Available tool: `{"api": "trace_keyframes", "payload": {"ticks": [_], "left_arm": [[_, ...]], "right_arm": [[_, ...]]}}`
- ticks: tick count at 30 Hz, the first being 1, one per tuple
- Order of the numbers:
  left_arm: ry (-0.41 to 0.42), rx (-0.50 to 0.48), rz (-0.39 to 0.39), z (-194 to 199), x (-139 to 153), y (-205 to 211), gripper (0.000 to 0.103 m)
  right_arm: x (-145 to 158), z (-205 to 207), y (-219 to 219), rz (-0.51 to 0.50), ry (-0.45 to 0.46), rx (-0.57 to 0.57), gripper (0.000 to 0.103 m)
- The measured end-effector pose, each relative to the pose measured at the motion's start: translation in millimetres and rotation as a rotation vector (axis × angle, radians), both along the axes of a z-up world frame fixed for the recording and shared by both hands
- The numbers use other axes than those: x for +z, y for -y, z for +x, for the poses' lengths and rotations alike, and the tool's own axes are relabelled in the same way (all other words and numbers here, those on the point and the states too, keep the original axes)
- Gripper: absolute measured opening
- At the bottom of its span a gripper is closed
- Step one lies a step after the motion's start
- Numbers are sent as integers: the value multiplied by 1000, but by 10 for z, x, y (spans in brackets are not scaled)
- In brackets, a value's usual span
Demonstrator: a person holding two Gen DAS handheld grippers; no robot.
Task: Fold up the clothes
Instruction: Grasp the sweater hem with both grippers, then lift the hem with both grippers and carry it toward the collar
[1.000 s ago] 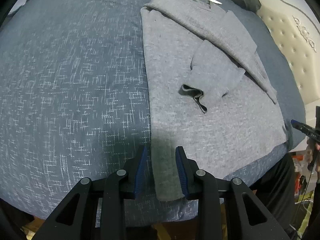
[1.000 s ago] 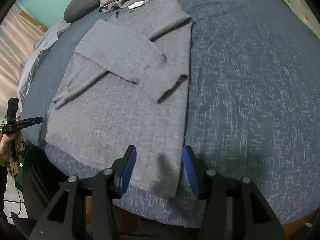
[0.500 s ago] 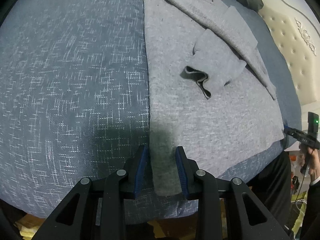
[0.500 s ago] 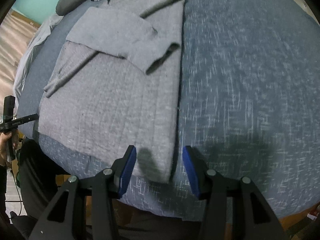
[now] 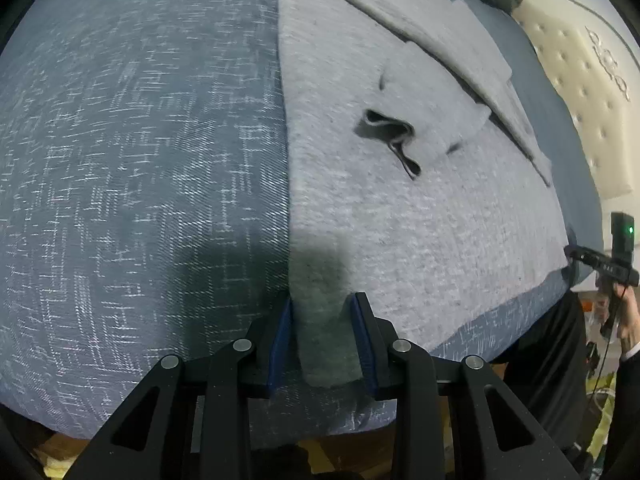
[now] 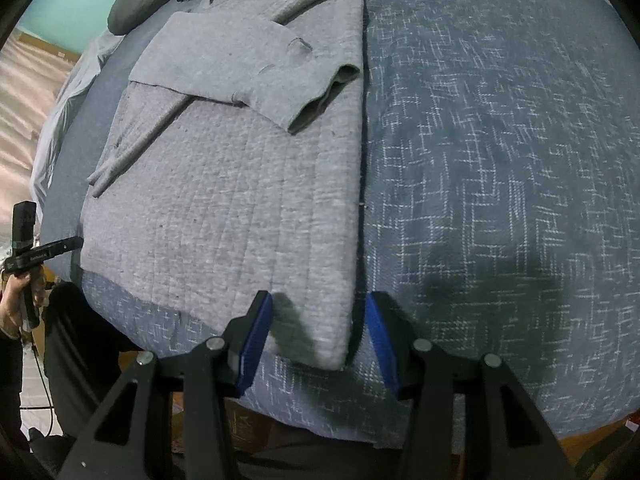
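Grey knit sweater (image 5: 400, 208), flat on blue bedspread (image 5: 140, 140), sleeves folded in. Left gripper (image 5: 322, 340) and right gripper (image 6: 316, 336): jaws parted, straddling hem corners, unclamped. Risk: pads pinch bedspread too, or catch one layer only.

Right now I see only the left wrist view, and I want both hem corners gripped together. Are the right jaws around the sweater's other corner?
Observer: Yes. The right gripper is open, with the hem corner of the sweater between its jaws. Neither pad presses on it.
Operator: Is that corner lying flat?
Observer: It lies flat on the bedspread, short of the bed's edge.
Operator: Is any sleeve in the way there?
Observer: No. The folded sleeve's cuff ends well up the side edge, away from the corner.
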State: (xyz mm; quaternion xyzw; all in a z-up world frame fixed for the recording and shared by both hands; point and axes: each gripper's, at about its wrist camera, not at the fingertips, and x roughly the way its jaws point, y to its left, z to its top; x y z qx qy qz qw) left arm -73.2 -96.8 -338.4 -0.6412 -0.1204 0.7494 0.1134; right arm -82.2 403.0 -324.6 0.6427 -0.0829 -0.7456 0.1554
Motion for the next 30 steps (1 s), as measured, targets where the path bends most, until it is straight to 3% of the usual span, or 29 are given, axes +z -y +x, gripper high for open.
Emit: {"api": "trace_keyframes", "payload": {"ticks": [4,6,7,8,9,12,19,24,30], "left_arm": [[-4,-11,-2,4,-1,-55,28],[-8,-18,-2,1,10,-77,12],[-11,-22,-2,1,20,-91,9],[-15,-29,-5,4,35,-107,5],[-19,-36,-8,7,52,-125,4],[-43,-51,-12,24,133,-174,4],[-106,-40,-5,43,415,-180,4],[-164,-39,-28,-83,680,-235,4],[-249,-59,-76,34,1095,-237,3]], "right_arm": [[3,4,56,3,-8,7,46],[17,6,83,2,-16,13,35],[22,7,97,2,-20,17,33],[32,8,110,2,-24,22,22],[49,7,121,0,-29,29,15],[124,-6,153,4,-48,44,8],[475,-42,189,-11,-145,50,5],[801,-80,241,-27,-232,56,5],[1129,-73,245,-26,-308,60,5]]}}
